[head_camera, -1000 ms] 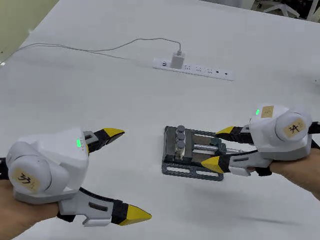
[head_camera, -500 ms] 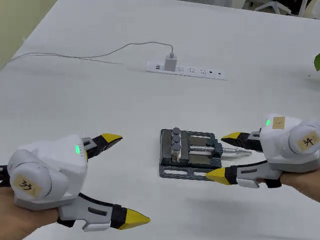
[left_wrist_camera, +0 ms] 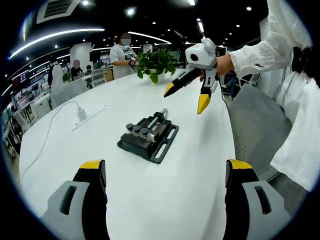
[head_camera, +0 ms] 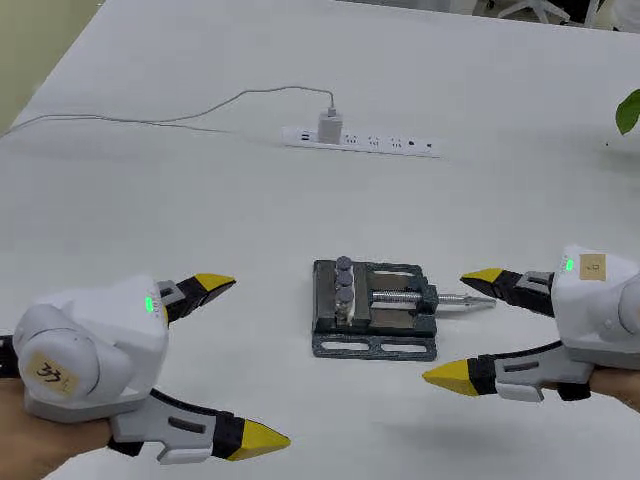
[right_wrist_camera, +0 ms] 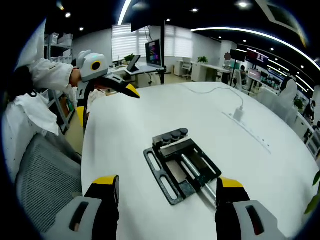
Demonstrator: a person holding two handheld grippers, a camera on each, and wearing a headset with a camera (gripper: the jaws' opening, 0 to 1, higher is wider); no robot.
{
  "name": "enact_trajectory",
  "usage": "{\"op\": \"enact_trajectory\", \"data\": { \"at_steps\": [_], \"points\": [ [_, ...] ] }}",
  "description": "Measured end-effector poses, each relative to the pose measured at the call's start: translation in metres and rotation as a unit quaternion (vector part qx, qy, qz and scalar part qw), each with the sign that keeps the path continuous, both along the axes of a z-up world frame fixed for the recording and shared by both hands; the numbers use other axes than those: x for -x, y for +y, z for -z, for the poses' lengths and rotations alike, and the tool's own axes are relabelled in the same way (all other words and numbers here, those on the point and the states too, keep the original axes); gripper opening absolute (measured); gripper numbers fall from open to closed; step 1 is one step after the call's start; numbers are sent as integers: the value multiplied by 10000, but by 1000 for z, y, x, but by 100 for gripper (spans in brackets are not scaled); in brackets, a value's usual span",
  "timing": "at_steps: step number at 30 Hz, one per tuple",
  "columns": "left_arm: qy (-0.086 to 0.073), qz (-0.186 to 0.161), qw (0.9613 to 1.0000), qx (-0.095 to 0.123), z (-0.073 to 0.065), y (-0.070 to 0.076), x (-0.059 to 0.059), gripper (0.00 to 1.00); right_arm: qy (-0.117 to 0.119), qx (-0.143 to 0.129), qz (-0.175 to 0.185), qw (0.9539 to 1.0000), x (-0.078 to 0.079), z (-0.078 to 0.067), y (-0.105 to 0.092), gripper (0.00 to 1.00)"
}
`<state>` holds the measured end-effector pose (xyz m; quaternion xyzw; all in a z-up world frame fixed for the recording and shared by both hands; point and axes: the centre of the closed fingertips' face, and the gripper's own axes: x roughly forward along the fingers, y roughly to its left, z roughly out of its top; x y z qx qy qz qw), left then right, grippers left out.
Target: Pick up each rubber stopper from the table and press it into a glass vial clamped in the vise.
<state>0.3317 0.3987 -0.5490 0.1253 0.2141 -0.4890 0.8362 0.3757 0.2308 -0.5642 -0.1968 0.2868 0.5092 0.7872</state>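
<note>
At frame centre three grey-stoppered glass vials [head_camera: 344, 280] stand in the small black vise [head_camera: 375, 347], so I judge the job done, my left tool [head_camera: 252, 360] and right tool [head_camera: 451, 326] gaping empty.

Open-plan office (monitors [right_wrist_camera: 152, 52], desks [right_wrist_camera: 192, 72], strip lights [right_wrist_camera: 123, 12]).

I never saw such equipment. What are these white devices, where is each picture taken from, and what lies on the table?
No robot: a person holds a tool in each hand, the left gripper and the right gripper. Each has two yellow-tipped jaws, open and holding nothing. The head view comes from a headset camera looking down. The two round pictures come from cameras on the grippers, looking along their jaws. On the white table stands a dark vise clamping three glass vials, each topped by a dark stopper. Behind lies a white power strip with a charger.
</note>
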Motion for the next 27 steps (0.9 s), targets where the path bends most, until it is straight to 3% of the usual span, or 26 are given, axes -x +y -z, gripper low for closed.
{"op": "enact_trajectory", "data": {
  "at_steps": [12, 27],
  "points": [
    [62, 17, 9999, -89, 4, 2, 3, 99, 10, -89, 28, 10000, 9, 3, -5, 82],
    [74, -13, 9999, -129, 2, 5, 6, 99, -54, -220, 49, 9997, 9, -1, -3, 81]
  ]
}}
